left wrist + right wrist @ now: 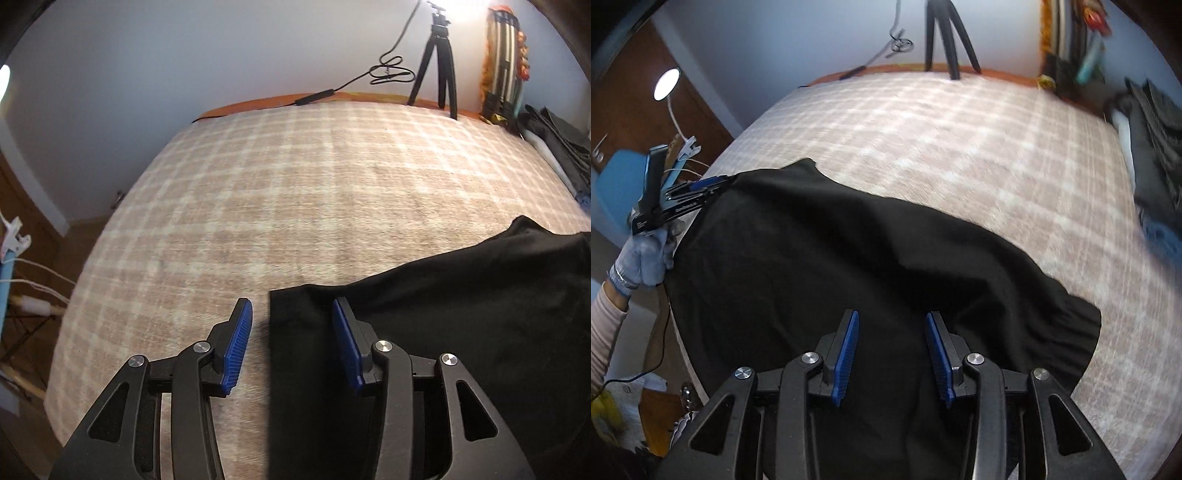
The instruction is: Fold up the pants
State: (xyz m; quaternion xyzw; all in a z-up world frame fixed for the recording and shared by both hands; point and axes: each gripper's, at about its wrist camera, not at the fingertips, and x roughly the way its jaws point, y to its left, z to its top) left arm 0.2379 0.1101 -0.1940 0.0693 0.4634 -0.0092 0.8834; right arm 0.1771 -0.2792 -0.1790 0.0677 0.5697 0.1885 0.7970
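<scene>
Black pants [461, 314] lie spread on a beige plaid bed cover [295, 184]. In the left wrist view my left gripper [291, 314] is open, its blue pads [236, 347] straddling the pants' left edge near a corner. In the right wrist view the pants [849, 258] cover the near side of the bed. My right gripper [892, 325] is open just above the cloth, holding nothing. The left gripper [687, 199] also shows there at the far left, held by a gloved hand at the pants' edge.
A black tripod [439, 62] and a cable [388, 72] stand at the bed's far edge. A pile of dark folded clothes [554, 147] lies at the right. A lamp [666, 83], a blue chair [617, 184] and cords are left of the bed.
</scene>
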